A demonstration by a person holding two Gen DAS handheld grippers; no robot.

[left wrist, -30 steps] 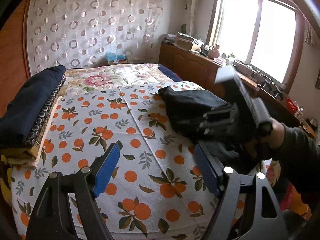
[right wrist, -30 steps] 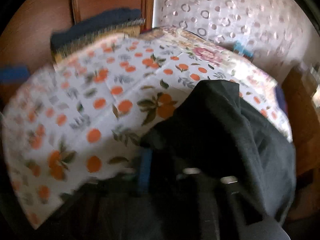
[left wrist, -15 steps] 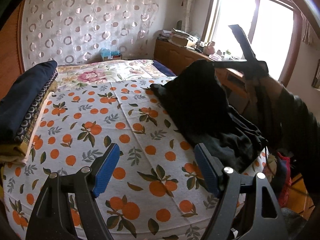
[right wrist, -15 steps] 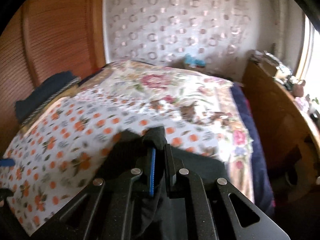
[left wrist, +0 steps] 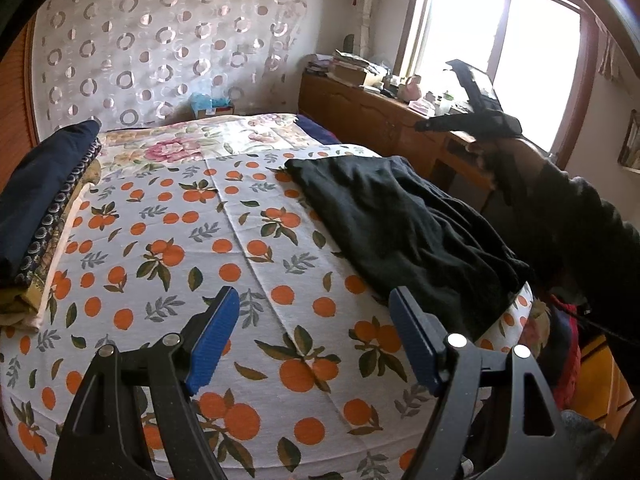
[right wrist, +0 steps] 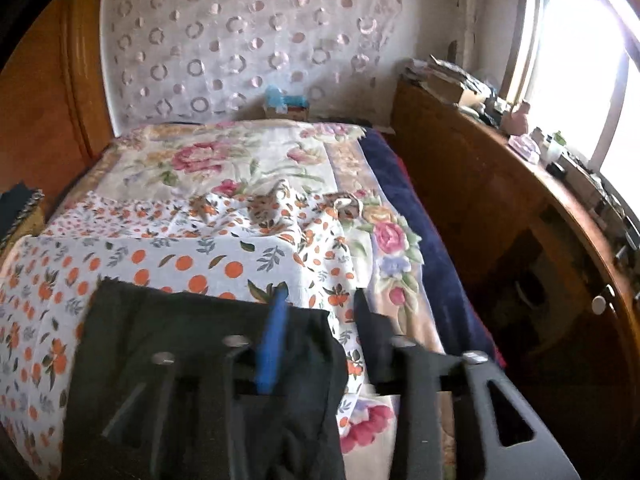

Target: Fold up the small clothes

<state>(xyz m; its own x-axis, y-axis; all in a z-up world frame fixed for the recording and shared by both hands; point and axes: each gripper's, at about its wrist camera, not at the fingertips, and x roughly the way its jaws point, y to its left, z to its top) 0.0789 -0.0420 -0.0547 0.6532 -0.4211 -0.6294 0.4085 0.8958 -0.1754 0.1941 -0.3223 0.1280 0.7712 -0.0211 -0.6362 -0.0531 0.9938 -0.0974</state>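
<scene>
The black garment (left wrist: pixel 404 220) lay lengthwise down the bed's (left wrist: pixel 168 240) right side, nearer the right claw (right wrist: pixel 320 336), opening, seemingly empty, than the gaping left claw (left wrist: pixel 316 336).

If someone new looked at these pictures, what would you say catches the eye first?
The white bedspread with orange fruit dominates, covering the near part of the bed. A black garment lies spread on its right side, below the raised right gripper, whose jaws are opening with nothing between them. A stack of folded clothes sits at the left edge, and the left gripper hangs open above the bedspread.
</scene>
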